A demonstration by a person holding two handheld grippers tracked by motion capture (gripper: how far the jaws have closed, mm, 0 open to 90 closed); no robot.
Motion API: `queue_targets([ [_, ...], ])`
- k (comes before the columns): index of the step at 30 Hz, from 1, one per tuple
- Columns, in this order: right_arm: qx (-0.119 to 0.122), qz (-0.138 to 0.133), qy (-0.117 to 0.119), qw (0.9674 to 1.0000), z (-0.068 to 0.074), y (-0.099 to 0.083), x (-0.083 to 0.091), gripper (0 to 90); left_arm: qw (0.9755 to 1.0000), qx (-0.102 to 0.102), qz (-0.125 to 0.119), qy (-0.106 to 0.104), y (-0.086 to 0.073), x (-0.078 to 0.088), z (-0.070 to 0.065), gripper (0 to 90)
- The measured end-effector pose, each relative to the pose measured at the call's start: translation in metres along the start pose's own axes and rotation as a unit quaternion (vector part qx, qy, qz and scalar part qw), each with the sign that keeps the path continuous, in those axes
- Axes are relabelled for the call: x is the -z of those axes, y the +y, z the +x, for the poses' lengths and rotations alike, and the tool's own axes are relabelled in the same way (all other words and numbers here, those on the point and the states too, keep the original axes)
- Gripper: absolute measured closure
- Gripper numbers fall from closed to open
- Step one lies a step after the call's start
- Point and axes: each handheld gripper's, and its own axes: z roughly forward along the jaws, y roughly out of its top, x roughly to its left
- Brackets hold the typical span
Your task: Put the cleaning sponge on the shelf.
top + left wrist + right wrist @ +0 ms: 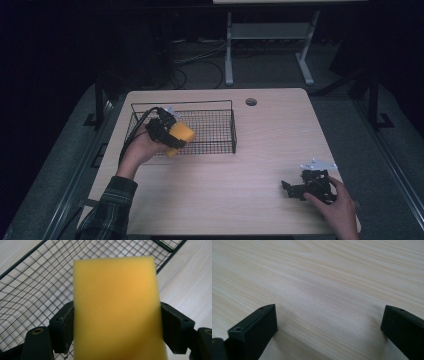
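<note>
Left claw [176,138] clamped on yellow sponge [117,310], held over near edge of wire basket [220,102]. Sponge likely light, soft, squashy; grip across flat sides suits. Right claw [329,327] jaws apart, empty, low over table [240,175].

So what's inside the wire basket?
The wire basket looks bare, just mesh over the table. The left claw holds a yellow sponge above its near left part, hiding whatever lies below it.
</note>
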Motion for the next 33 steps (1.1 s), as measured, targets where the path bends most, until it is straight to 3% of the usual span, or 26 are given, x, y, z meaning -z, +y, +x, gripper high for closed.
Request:
queue_targets([
  [8,0.000,0.000,0.000,1.0000,0.000,0.000,0.000,0.0,0.9998,0.016,-0.002,0.013,-0.002,0.003,0.013,23.3],
  [33,0.000,0.000,0.000,1.0000,0.000,0.000,0.000,0.0,0.9983,0.032,0.005,0.049,0.000,0.016,0.051,23.5],
])
